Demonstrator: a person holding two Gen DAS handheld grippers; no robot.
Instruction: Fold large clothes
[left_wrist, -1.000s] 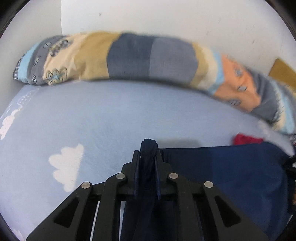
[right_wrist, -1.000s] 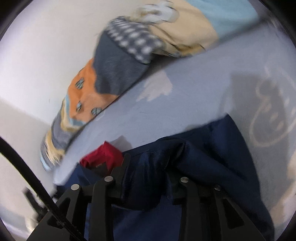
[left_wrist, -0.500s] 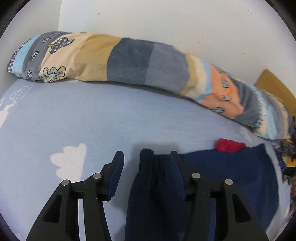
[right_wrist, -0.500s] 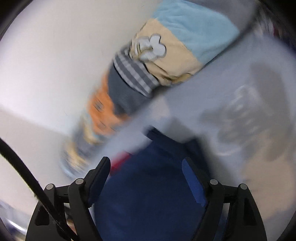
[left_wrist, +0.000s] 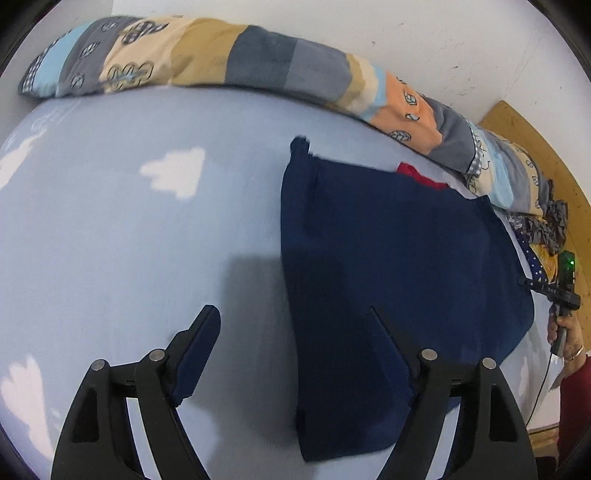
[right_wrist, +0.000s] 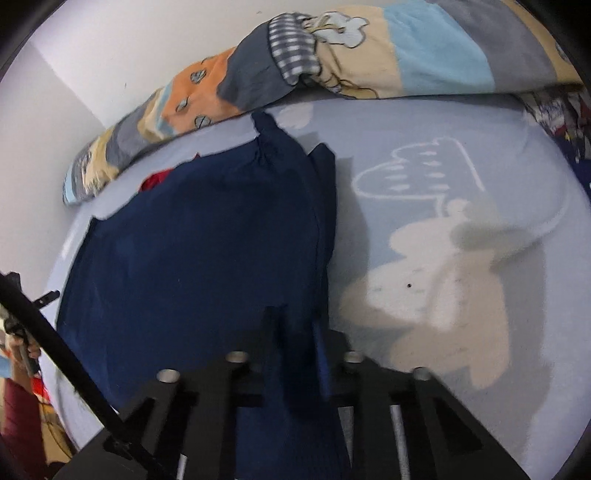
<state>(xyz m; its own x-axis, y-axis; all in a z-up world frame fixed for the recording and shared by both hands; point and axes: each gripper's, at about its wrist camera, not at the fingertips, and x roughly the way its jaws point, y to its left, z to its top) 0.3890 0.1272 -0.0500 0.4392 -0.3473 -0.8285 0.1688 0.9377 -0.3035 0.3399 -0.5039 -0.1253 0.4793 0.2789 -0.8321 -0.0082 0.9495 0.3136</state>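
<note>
The left gripper (left_wrist: 291, 332) has its two fingers spread wide, holding nothing, above the edge of the one navy garment (left_wrist: 388, 266). The right gripper (right_wrist: 295, 332) is pinched narrow on a fold of that garment (right_wrist: 192, 258), which lies flat on the blue sheet (left_wrist: 129, 240). One red cloth (left_wrist: 417, 175) peeks out behind it, near one patchwork bolster (left_wrist: 266, 62).

A: Setting?

B: Home bedroom. A bed takes up nearly all of both views: pale blue sheet (left_wrist: 110, 229) printed with white clouds.

A: Other evidence?

B: Patchwork quilt (left_wrist: 258, 66), rolled along the sheet's far edge against a white wall (left_wrist: 406, 40). Wooden board (left_wrist: 532, 147) at the quilt's right end, possibly a headboard; cannot confirm. Navy garment (right_wrist: 192, 251) lying on the sheet, with something red (left_wrist: 417, 175) at its far edge.
</note>
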